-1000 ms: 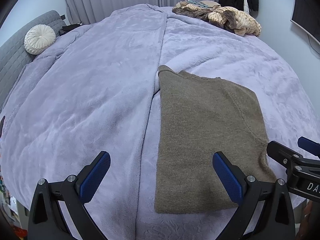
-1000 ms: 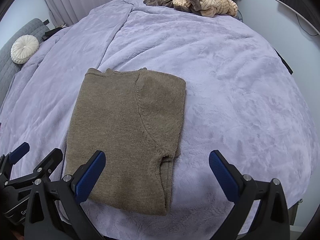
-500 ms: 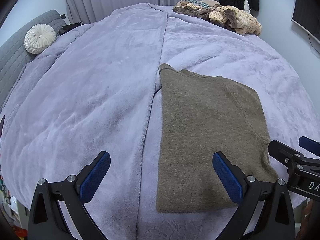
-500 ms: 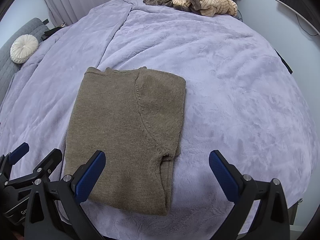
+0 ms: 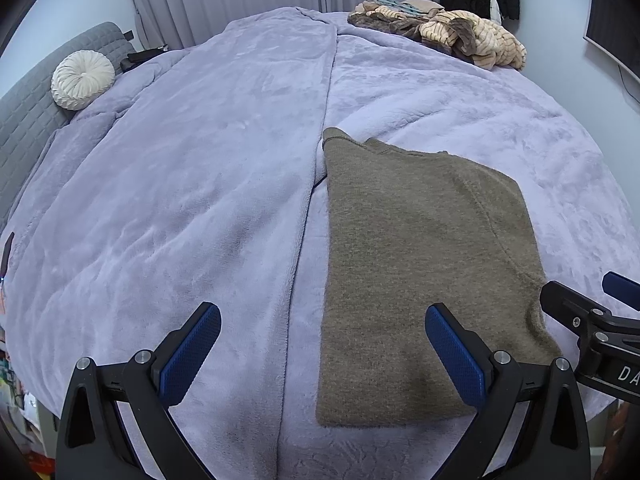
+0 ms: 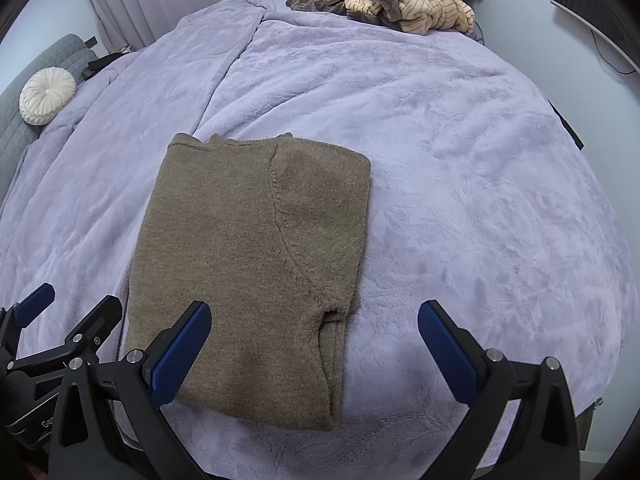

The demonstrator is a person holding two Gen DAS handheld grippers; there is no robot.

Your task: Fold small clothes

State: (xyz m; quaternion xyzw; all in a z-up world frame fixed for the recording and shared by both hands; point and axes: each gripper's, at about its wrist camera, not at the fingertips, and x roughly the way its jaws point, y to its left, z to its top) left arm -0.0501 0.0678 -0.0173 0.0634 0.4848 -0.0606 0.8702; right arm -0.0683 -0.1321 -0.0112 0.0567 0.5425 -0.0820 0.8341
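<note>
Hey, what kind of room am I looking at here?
Most likely a bedroom. A wide bed under a lavender plush blanket fills the view, a round white pleated cushion leans on a grey quilted headboard, and curtains hang behind. A folded brown sweater lies on top.

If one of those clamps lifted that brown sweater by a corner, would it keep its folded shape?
Probably not. The brown sweater looks like soft knit lying limp on the blanket, so it would likely droop and unfold. Its fuzzy surface suggests it should grip rather than slide. Pushed, it would probably bunch up, since the plush blanket looks grippy too.
</note>
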